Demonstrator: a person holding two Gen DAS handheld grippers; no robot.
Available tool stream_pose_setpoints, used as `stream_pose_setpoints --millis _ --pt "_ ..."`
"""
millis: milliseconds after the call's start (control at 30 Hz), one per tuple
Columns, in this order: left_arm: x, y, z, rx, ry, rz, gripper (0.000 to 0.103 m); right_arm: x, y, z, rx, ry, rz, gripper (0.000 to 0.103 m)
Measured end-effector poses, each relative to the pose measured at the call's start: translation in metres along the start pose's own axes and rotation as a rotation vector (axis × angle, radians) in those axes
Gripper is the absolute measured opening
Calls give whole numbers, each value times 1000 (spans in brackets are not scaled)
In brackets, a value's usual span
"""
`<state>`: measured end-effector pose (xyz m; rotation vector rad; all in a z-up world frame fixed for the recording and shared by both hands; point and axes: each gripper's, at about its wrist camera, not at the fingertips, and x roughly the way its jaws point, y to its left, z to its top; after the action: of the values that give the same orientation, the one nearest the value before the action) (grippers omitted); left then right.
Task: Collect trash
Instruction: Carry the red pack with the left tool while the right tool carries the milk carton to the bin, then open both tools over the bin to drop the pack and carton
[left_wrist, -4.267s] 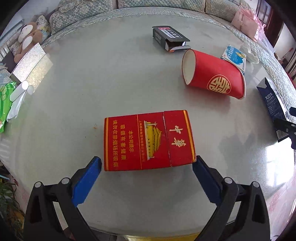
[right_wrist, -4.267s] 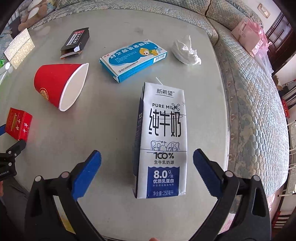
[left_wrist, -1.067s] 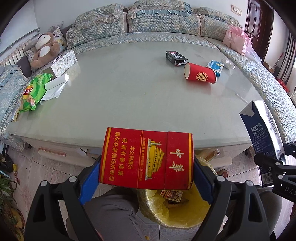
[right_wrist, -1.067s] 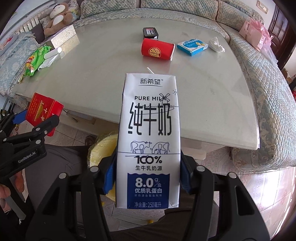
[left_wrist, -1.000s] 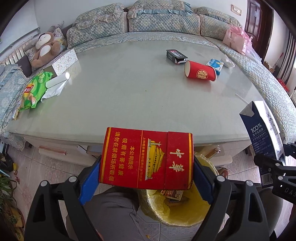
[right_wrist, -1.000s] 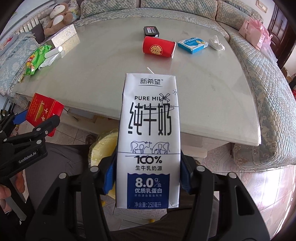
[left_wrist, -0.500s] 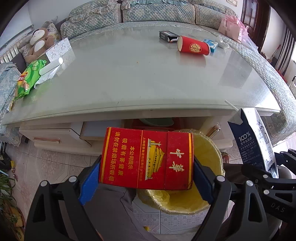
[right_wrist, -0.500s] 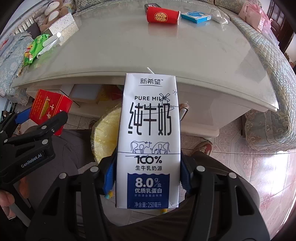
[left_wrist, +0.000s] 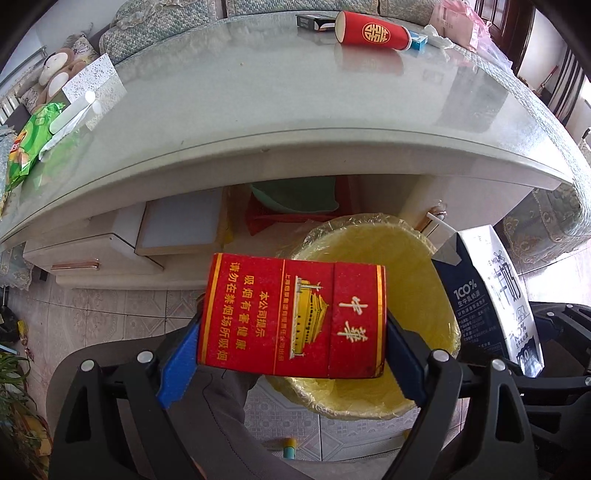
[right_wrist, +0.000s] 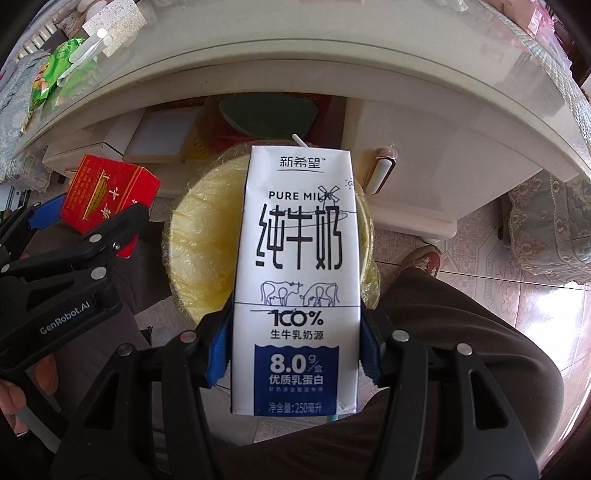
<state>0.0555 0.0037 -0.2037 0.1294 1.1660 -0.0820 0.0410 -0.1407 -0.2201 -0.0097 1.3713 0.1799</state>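
Note:
My left gripper (left_wrist: 291, 354) is shut on a red cigarette pack (left_wrist: 291, 317), held sideways over the left part of a bin lined with a yellow bag (left_wrist: 406, 266). My right gripper (right_wrist: 295, 354) is shut on a white and blue milk carton (right_wrist: 297, 280), upright above the same yellow-lined bin (right_wrist: 207, 240). The milk carton (left_wrist: 491, 295) shows at the right edge of the left wrist view. In the right wrist view the red pack (right_wrist: 107, 192) and the left gripper's black arm appear at the left. The bin's bottom is hidden.
The glass-topped table (left_wrist: 258, 110) curves above the bin. On it lie a red paper cup (left_wrist: 373, 31), a black box (left_wrist: 314, 22), a blue box (left_wrist: 419, 40), a crumpled tissue (left_wrist: 439, 38) and a green snack bag (left_wrist: 26, 147). A person's legs flank the bin.
Both grippers have sunk below the table edge with their loads, tipping further downward. The bin now lies right under the pack and the carton, and the table top has slid up in view.

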Motion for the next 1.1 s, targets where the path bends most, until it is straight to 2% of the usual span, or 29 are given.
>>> stream_pose_setpoints --millis 467,1100 --pt "53 -18 -2 46 75 8 86 53 -2 8 13 100 5 56" --pt "69 -25 5 58 109 -11 86 65 2 18 -7 122 15 56"
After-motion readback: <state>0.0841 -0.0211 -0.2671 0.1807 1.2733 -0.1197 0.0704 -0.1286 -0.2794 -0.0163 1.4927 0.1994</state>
